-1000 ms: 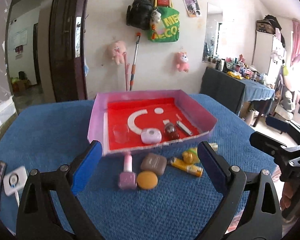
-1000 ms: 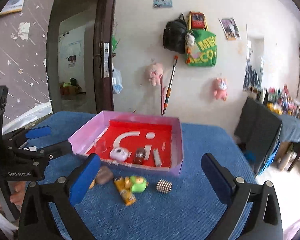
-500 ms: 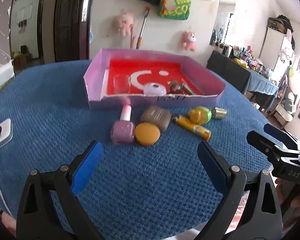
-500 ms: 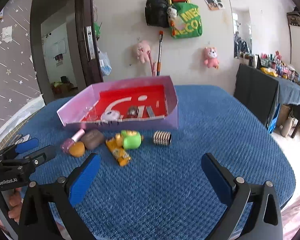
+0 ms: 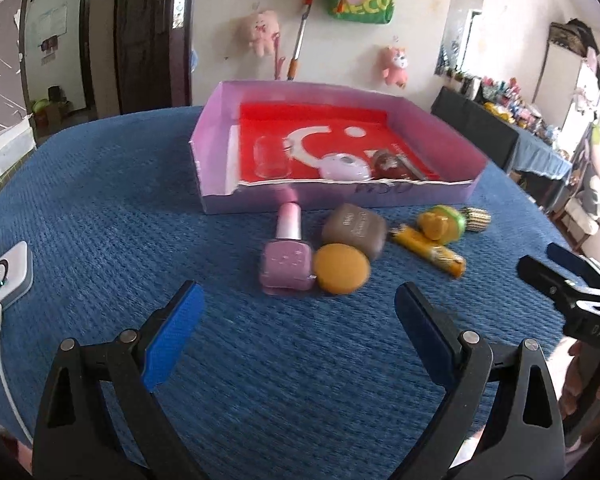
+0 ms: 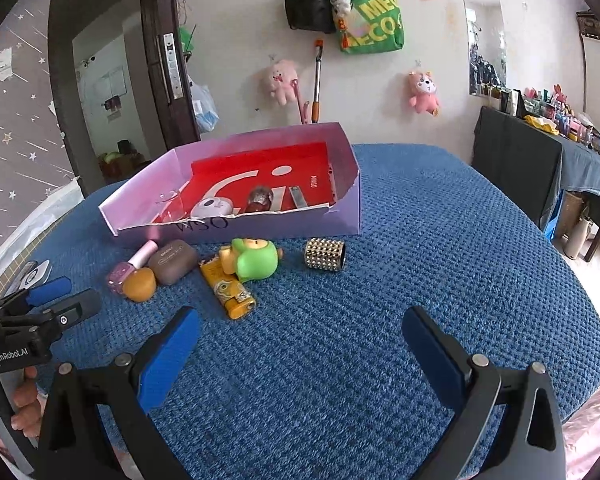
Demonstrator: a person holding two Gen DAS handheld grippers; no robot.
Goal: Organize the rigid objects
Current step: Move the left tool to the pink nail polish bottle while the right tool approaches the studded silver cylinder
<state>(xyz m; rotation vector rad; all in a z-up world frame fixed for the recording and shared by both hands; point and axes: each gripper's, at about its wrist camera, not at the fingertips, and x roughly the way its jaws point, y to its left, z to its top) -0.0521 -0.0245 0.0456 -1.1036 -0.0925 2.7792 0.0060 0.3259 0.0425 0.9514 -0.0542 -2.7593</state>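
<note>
A pink box (image 5: 216,168) (image 6: 352,216) with a red floor holds a clear glass (image 5: 271,157), a white round case (image 5: 346,167) (image 6: 212,208), a dark red bottle (image 6: 260,199) and a metal clip (image 6: 298,196). In front of it on the blue cloth lie a pink nail polish bottle (image 5: 287,258) (image 6: 130,266), an orange disc (image 5: 341,269) (image 6: 140,285), a brown case (image 5: 355,229) (image 6: 174,262), a yellow lighter (image 5: 428,250) (image 6: 228,290), a green toy (image 5: 442,223) (image 6: 256,260) and a studded gold ring (image 5: 476,218) (image 6: 325,254). My left gripper (image 5: 296,320) hangs open just short of the nail polish. My right gripper (image 6: 296,340) is open, short of the lighter.
A white device (image 5: 4,278) with a cable lies at the table's left edge. A dark cloth-covered table (image 6: 540,168) crowded with small items stands at the right. A door, bags and plush toys hang on the far wall. Bare blue cloth stretches right of the ring.
Both grippers have tilted downward and come nearer to the loose objects in front of the box. Both stay open and nothing has been picked up.
</note>
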